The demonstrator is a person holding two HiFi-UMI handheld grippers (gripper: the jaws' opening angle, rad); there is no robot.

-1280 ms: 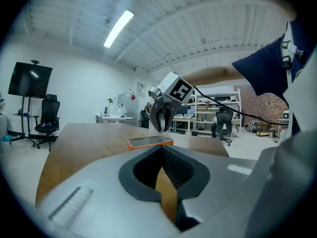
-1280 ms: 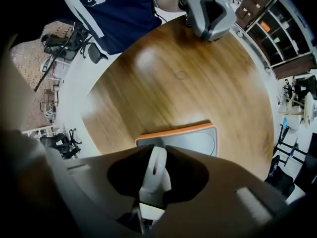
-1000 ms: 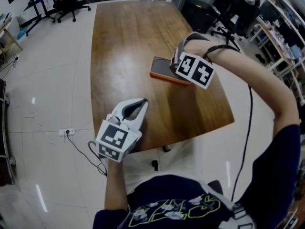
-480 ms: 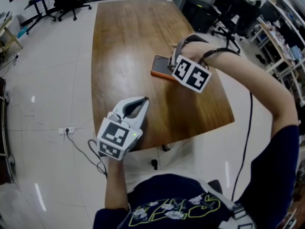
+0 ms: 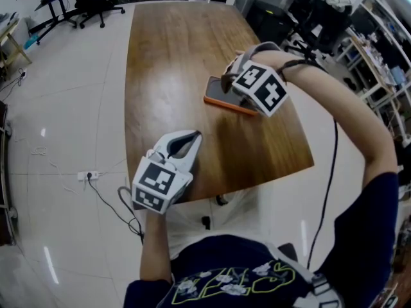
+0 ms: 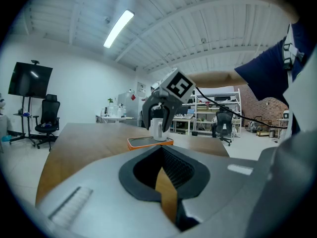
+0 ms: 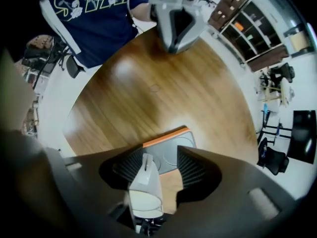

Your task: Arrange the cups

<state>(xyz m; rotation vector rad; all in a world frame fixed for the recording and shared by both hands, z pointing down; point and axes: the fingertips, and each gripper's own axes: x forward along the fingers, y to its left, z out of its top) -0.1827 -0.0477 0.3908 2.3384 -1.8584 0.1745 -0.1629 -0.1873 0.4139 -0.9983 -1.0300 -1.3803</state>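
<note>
**Cup on the tray, right tongs letting go**

Head view: the left tongs (image 5: pixel 190 138) sit by the near edge of the wooden surface (image 5: pixel 167 56), clenched with nothing in them. The right tongs (image 5: pixel 232 85) point steeply down over the orange-rimmed tray (image 5: pixel 218 101) at mid-right. The cup is hidden beneath them here.

Left gripper view: the jaws are pressed together and empty. Farther off, the white cup (image 6: pixel 157 129) stands upright on the tray, and the right tongs straddle it from above.

Right gripper view: the jaws are opening with the cup between them. It sits close to the left pad and clear of the right one, so it is released rather than grasped.

The placing step looks all but finished. The next move calls for a straight lift with the jaws kept wide, so that neither pad drags or tips the cup. No other cup is in view.
</note>
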